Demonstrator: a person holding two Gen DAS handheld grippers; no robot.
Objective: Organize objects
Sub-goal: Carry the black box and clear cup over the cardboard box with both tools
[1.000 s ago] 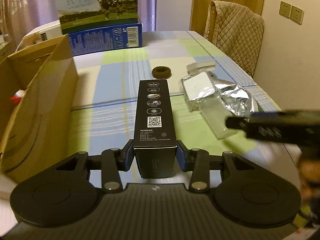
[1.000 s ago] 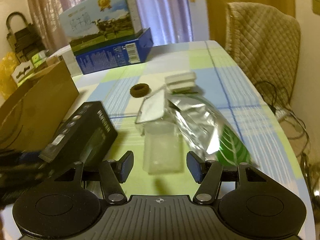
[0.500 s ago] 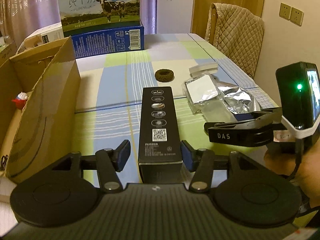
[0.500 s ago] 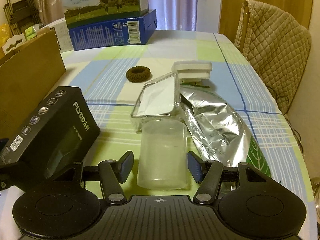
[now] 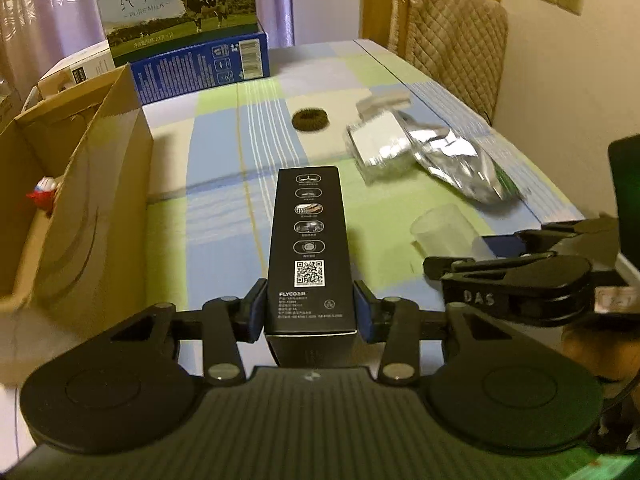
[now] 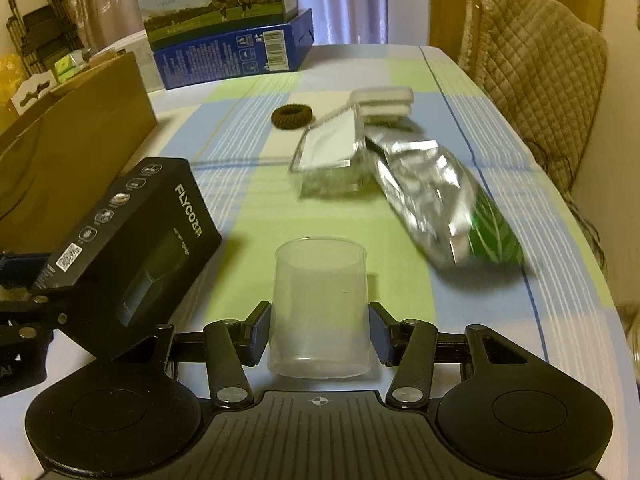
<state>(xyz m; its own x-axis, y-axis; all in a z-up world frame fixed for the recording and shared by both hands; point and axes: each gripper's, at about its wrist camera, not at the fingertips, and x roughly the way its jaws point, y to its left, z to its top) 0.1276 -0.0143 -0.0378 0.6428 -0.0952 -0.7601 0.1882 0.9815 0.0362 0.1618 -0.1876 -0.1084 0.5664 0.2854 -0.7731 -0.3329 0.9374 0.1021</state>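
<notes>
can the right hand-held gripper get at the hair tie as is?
Probably not as is: the right hand-held gripper is shut on the clear cup. The path to the hair tie looks open, with bare tablecloth between them, but the cup must go first.

A quilt-draped chair stands beside the checked table, curtains behind.
</notes>
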